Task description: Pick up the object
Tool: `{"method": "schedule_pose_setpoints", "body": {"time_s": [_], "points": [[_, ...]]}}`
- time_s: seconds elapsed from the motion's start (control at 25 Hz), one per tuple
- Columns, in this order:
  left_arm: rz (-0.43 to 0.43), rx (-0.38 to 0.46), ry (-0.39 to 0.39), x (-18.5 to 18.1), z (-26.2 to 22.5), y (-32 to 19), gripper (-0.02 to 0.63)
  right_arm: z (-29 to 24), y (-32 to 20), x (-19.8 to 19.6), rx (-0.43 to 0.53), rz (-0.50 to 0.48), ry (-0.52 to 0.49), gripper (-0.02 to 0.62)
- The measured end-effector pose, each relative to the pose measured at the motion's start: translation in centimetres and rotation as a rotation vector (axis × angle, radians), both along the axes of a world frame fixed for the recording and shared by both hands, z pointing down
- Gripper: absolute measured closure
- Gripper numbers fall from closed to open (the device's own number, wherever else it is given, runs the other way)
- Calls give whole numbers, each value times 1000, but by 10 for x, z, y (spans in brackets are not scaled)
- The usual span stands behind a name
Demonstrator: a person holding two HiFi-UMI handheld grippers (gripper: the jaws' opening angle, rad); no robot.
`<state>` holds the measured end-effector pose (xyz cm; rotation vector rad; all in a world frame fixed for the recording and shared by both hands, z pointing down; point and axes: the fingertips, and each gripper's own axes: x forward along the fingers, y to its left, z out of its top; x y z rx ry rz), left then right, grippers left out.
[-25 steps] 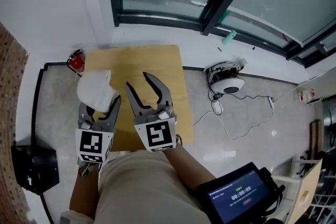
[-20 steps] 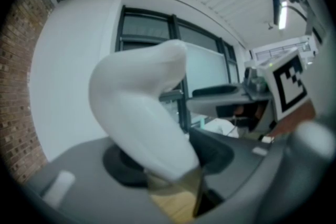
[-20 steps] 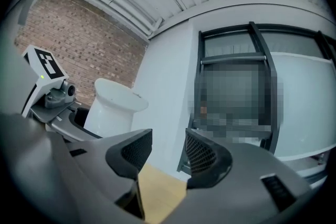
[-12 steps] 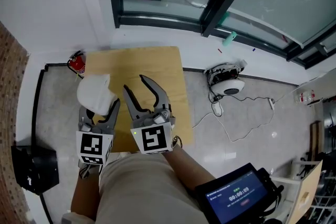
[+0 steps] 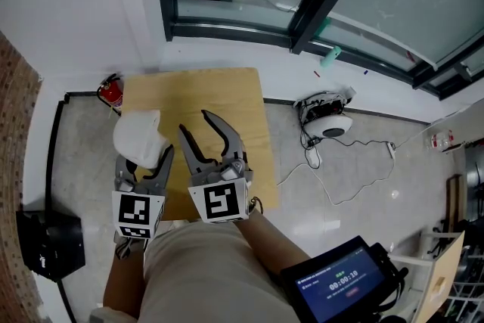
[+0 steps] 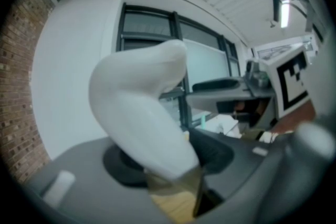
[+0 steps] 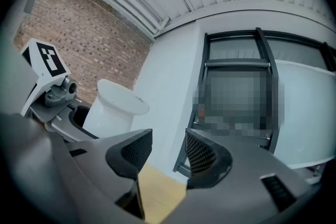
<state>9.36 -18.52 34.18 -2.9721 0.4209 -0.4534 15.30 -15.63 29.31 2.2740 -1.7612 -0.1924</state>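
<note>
White object [image 5: 138,138] pinched in left gripper [image 5: 145,155], above wooden table [image 5: 227,94] edge.
Gripped low, likely for lifting; right gripper [image 5: 194,121] spread, empty, alongside.

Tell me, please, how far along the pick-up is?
Done: the smooth white rounded plastic object is clamped in the left claw and appears lifted clear of the square pale wooden table. In hand: that claw holds it aloft; the right claw is open and empty. Left: seemingly nothing, beyond keeping the grip.

free: tabletop [image 5: 215,91] ahead | blocked: window frame [image 5: 227,29] beyond, perhaps touching
</note>
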Motion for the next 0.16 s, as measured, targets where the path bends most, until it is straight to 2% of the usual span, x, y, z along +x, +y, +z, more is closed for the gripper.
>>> {"method": "schedule_pose_setpoints", "body": {"time_s": [0.16], "points": [[1,-3,-3,3,2,0,374,1,2,4,-8,9,7,396]]}}
